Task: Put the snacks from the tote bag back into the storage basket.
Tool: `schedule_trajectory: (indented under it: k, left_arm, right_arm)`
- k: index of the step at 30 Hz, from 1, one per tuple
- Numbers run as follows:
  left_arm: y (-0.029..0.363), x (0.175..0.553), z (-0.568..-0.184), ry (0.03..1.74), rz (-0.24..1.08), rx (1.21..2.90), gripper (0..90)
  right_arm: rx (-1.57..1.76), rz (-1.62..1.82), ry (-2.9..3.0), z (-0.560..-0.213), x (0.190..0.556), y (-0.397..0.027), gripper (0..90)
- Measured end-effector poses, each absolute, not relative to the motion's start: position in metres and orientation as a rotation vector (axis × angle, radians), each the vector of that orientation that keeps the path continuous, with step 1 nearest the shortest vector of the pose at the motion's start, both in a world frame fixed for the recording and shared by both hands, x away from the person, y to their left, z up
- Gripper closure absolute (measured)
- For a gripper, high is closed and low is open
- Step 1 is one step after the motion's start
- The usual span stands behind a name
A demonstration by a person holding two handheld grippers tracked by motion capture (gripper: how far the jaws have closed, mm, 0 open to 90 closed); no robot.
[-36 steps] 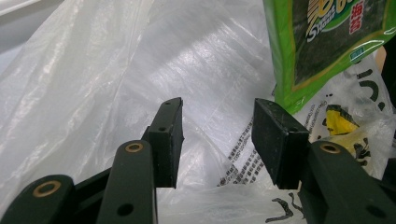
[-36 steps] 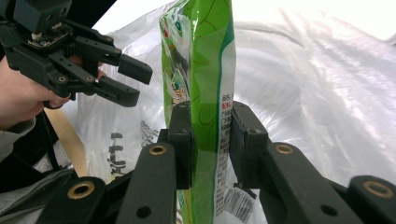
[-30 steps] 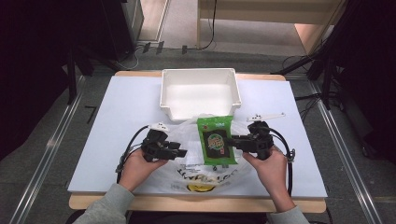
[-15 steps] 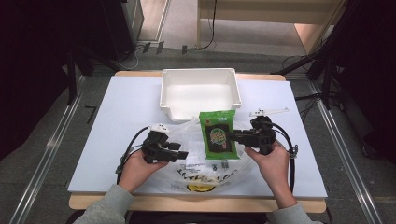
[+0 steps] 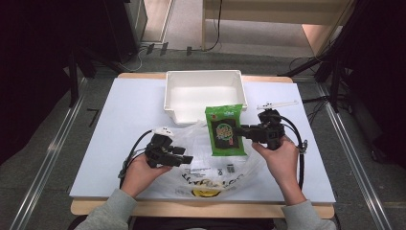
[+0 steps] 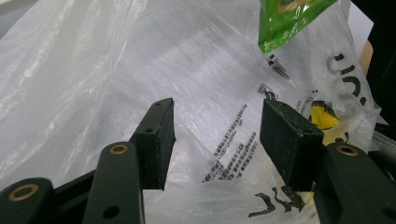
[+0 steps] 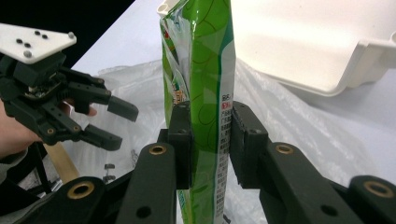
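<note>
White tabletop (image 5: 119,120), dark surroundings. Green pouch (image 5: 224,130) — glossy, soft, probably light and slippery; pinched at its edge by right gripper (image 7: 210,135) fingers, raised above crinkly clear plastic bag (image 5: 210,165), before rigid white bin (image 5: 203,93). Left gripper (image 6: 215,133) — fingers just opening, wide, nothing gripped.

You are working in what looks like a lab or recording studio, not a home. Beyond your fingers (image 5: 261,146) stretches a white rectangular tabletop on a pale wooden board (image 5: 119,120), ringed by black stands (image 5: 74,72), loose black cables on the grey concrete floor (image 5: 143,50) and metal floor rails (image 5: 52,158). Darkness closes in on both sides of your hands.
</note>
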State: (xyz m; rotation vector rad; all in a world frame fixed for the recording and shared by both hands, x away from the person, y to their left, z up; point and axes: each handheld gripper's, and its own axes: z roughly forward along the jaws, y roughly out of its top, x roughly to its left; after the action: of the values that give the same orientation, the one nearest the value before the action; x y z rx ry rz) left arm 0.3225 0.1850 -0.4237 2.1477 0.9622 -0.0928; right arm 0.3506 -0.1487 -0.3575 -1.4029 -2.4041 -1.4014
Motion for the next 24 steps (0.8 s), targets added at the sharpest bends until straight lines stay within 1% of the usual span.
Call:
schedule_trajectory:
  k: [24]
  left_arm:
    - [0.184,0.325,-0.428,0.961,-0.108,2.166,45.4]
  right_arm:
    - [-1.415,-1.419,-2.454,-0.316,0.388,-0.147,73.8]
